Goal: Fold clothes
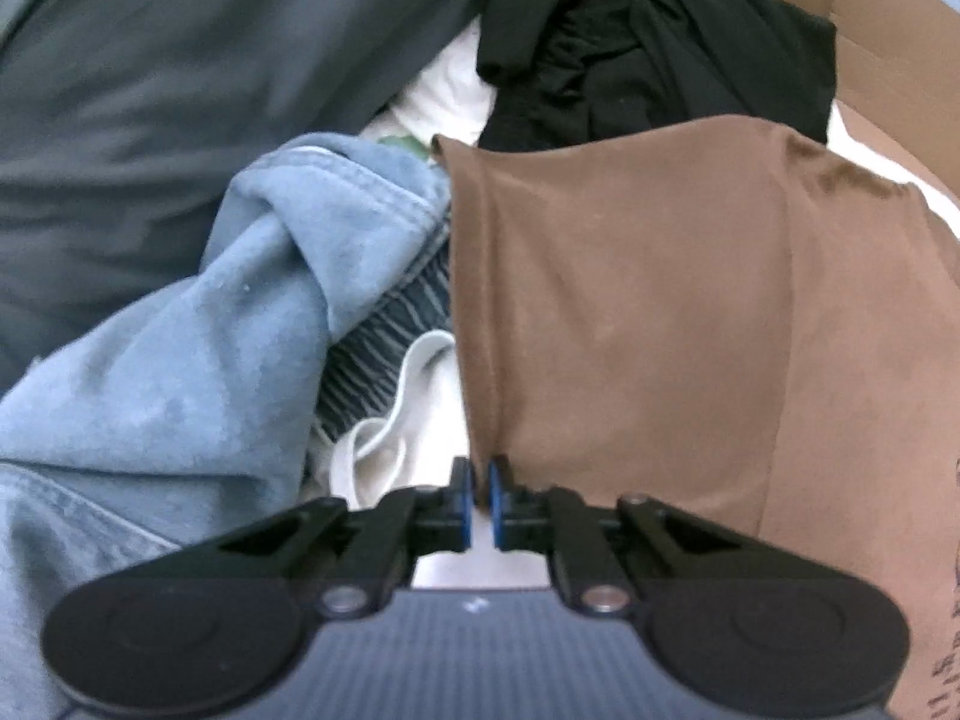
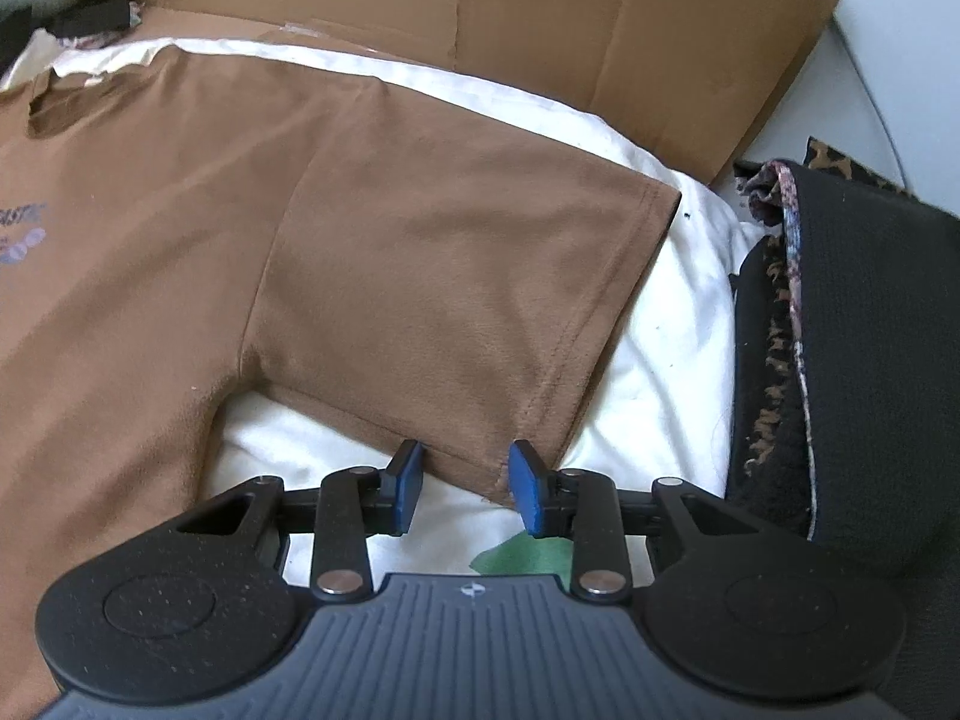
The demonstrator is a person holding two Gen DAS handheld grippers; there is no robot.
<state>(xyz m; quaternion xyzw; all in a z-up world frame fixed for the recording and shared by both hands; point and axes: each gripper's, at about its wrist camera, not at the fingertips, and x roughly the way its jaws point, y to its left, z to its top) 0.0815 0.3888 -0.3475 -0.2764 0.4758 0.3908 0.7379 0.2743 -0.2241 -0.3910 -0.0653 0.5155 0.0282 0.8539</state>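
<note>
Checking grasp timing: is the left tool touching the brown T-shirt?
Touching. The left wrist view shows the left tool nearly shut, with the brown T-shirt's edge pinched between its blue pads.

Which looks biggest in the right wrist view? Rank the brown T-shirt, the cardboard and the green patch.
1. brown T-shirt
2. cardboard, though it lies farther back, so its true size is unsure
3. green patch, partly hidden by the right gripper

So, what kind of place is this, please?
Probably a home laundry-sorting spot, perhaps a bed: a brown T-shirt lies on a white sheet, beside a heap of unfolded clothes and a cardboard box.
</note>
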